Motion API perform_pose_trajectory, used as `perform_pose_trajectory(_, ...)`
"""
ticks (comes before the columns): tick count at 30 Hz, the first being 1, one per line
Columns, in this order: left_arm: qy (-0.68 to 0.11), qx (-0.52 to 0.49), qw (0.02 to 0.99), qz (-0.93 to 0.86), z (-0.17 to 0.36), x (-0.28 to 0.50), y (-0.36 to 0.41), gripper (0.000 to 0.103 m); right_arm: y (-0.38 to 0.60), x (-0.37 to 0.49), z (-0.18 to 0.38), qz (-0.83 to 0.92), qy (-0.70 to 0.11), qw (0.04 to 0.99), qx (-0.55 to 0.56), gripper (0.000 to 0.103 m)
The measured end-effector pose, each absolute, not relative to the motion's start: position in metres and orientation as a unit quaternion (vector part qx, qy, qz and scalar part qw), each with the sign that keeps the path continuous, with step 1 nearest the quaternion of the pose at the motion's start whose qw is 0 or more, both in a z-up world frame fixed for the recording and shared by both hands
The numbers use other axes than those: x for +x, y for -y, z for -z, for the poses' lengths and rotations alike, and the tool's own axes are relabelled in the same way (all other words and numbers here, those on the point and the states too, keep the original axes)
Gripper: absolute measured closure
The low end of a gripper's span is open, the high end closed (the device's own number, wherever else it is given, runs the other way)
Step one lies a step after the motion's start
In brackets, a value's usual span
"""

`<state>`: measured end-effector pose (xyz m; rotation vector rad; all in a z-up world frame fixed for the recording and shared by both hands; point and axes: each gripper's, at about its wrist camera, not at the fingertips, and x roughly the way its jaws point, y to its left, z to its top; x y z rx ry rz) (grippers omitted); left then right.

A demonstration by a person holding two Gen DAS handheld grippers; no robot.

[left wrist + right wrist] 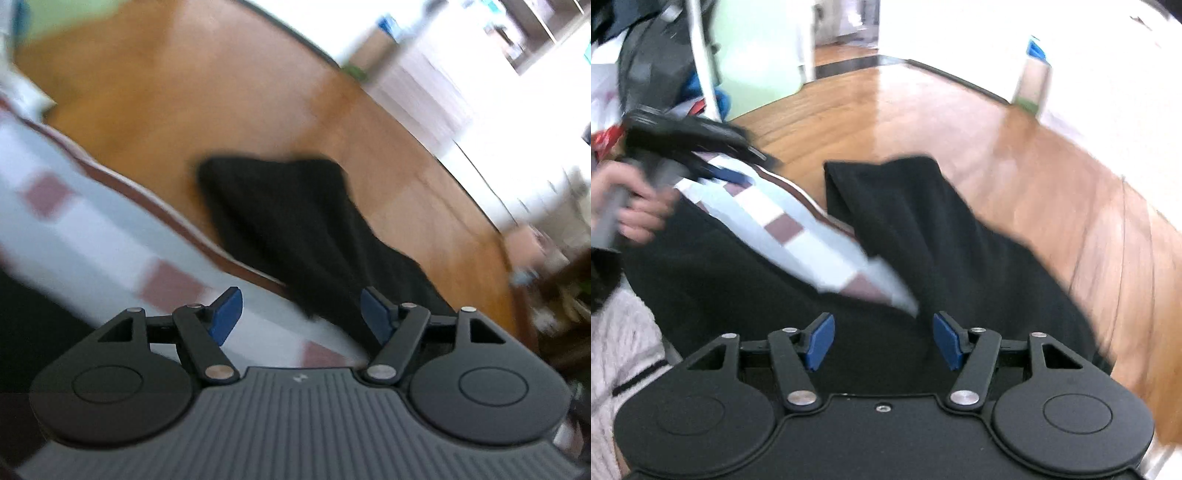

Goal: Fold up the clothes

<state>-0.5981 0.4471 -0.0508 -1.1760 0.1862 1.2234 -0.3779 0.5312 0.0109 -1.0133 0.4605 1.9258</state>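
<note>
A black garment (923, 236) lies spread on the wooden floor (1052, 177), with one long part stretching away from me. It also shows in the left wrist view (295, 229). A light blue and white cloth with maroon squares (798, 236) lies over its left part; it shows in the left wrist view too (122, 251). My right gripper (883, 341) is open and empty just above the black garment's near part. My left gripper (301, 314) is open and empty above the edge where the checked cloth meets the black garment; it appears from the side in the right wrist view (735, 173).
A cluttered pile of bags and clothes (646, 74) stands at the far left by a pale green wall. A box (1032, 85) stands at the floor's far edge. A white knitted sleeve (624, 354) is at the lower left. Both views are motion-blurred.
</note>
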Motion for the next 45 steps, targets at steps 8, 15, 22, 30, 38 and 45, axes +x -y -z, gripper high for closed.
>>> perform_pose_trajectory(8,0.016,-0.561,0.655,-0.506,0.139,-0.622,-0.481,0.035,-0.616,-0.428,-0.003,-0.741,-0.150,0.391,-0.525,0.042)
perform_pose_trajectory(15,0.007,-0.530,0.614,-0.585,0.163,-0.650,-0.481,0.045,-0.700,-0.450,0.096,-0.733,-0.223,0.382,-0.517,0.066)
perform_pose_trajectory(22,0.020,-0.527,0.614,-0.588,0.170,-0.647,-0.491,0.045,-0.749,-0.495,0.138,-0.763,-0.192,0.351,-0.507,0.050)
perform_pose_trajectory(30,0.027,-0.536,0.611,-0.582,0.180,-0.654,-0.491,0.045,-0.794,-0.536,0.173,-0.771,-0.194,0.382,-0.472,0.073)
perform_pose_trajectory(38,0.055,-0.520,0.621,-0.585,0.167,-0.662,-0.483,0.046,-0.752,-0.454,0.086,-0.748,-0.186,0.546,-0.328,0.097)
perform_pose_trajectory(45,0.119,-0.576,0.682,-0.435,0.173,-0.635,-0.490,0.042,-0.664,-0.315,0.057,-0.637,-0.203,0.687,-0.285,0.097)
